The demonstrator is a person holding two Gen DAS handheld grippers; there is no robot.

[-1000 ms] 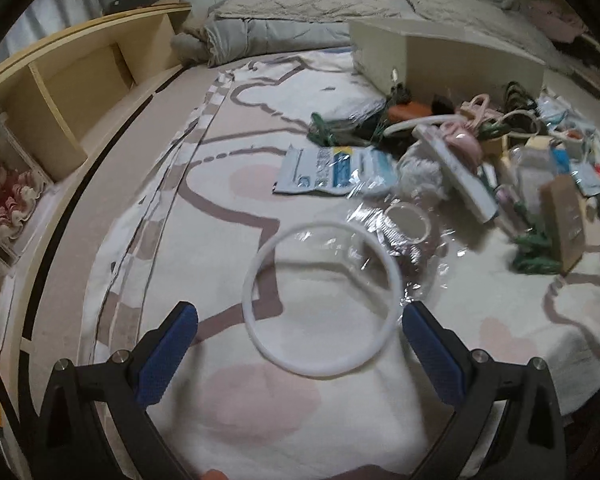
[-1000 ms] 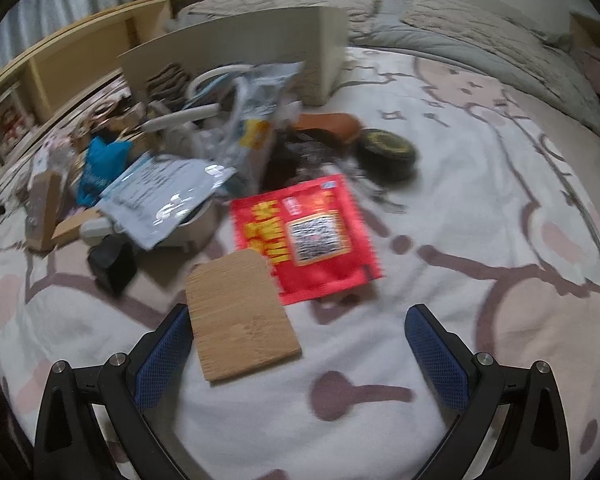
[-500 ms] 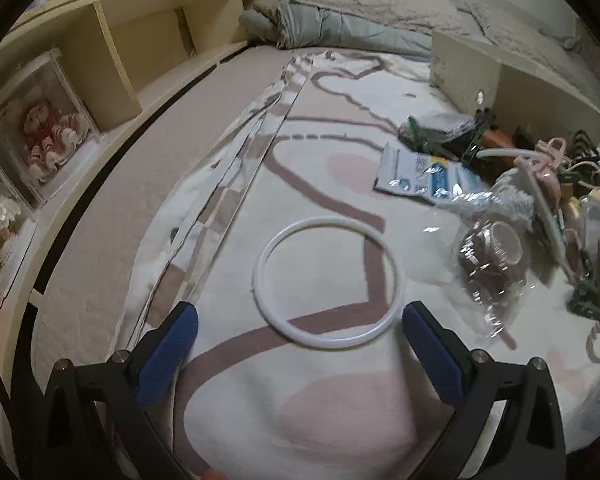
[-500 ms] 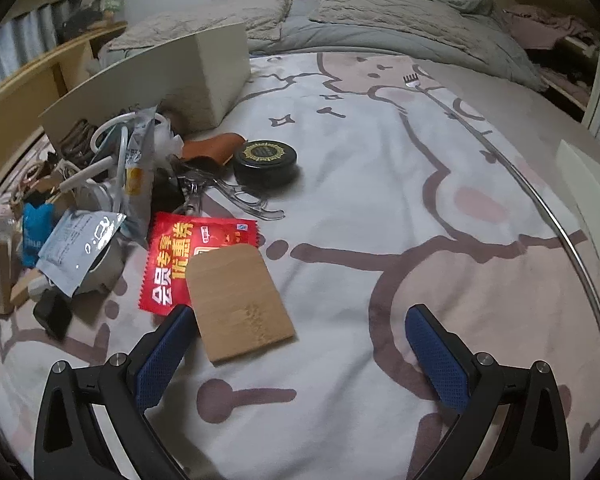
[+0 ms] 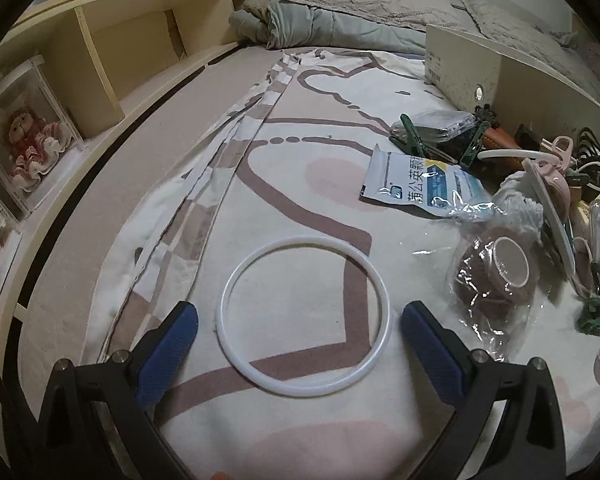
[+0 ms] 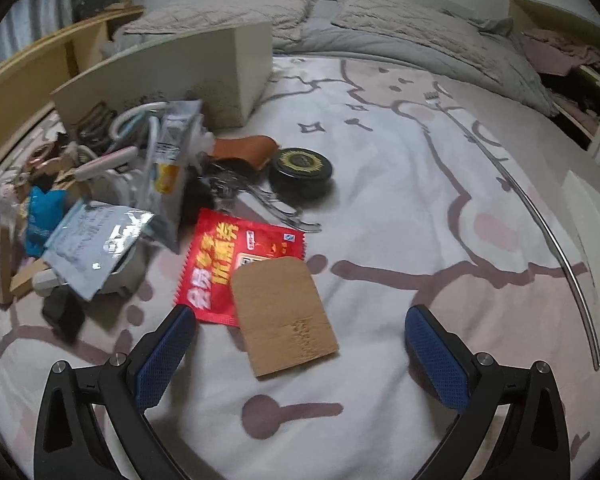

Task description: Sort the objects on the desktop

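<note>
On the patterned bedsheet [image 5: 300, 184], the white ring [image 5: 304, 322] lies flat between the spread, empty fingers of the left gripper [image 5: 300, 354]. Right gripper [image 6: 300, 354], jaws likewise wide apart and empty, hovers over the wooden card [image 6: 284, 316], which overlaps the red packet [image 6: 236, 264].

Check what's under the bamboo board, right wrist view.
The bamboo board overlaps the red packet's lower right corner; elsewhere it rests on the bedsheet. Anything beneath its middle is hidden.

A wooden shelf [image 5: 112, 52] holding a boxed doll [image 5: 28, 144] runs beside the bed, with grey pillows [image 6: 380, 28] at its head.
</note>
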